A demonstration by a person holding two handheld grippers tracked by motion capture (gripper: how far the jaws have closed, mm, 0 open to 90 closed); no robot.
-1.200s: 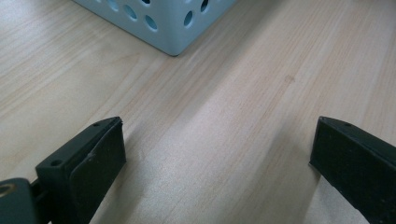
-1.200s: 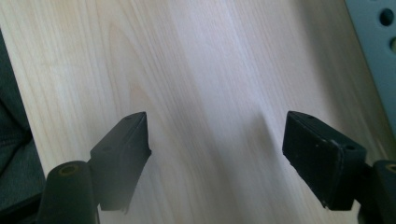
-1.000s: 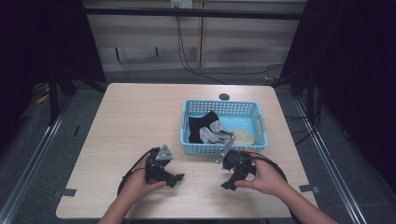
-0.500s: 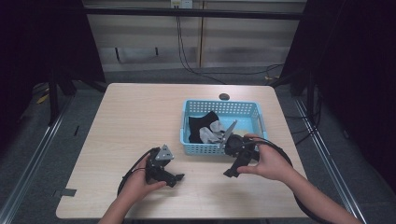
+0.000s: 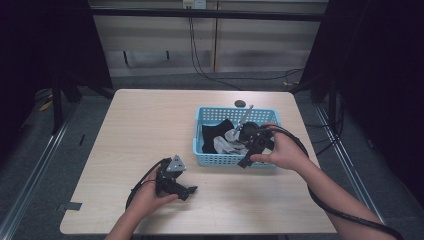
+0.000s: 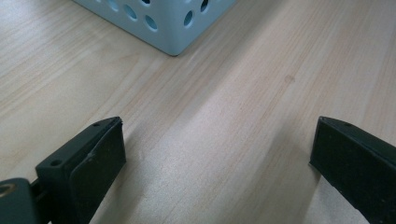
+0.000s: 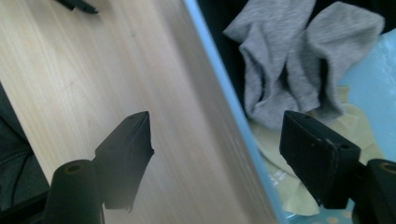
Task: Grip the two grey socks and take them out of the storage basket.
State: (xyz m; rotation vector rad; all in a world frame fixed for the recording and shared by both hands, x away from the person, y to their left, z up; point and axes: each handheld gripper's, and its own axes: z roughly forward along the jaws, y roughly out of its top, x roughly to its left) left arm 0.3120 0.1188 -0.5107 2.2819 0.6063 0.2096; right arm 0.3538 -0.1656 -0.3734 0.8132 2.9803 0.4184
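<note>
Straddling the near wall of the perforated light-blue plastic basket (image 5: pixel 220 159), the spread right gripper (image 7: pixel 224 154) approaches a crumpled grey sock (image 7: pixel 299 60), apparently to grasp it; the left gripper (image 6: pixel 219 158), also spread, idles over the wooden table (image 5: pixel 140 130).

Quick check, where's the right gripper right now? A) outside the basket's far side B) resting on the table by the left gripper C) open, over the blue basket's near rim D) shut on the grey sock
C. In the right gripper view the right gripper has its jaws wide apart straddling the blue basket rim, with the grey sock ahead and ungripped.
</note>
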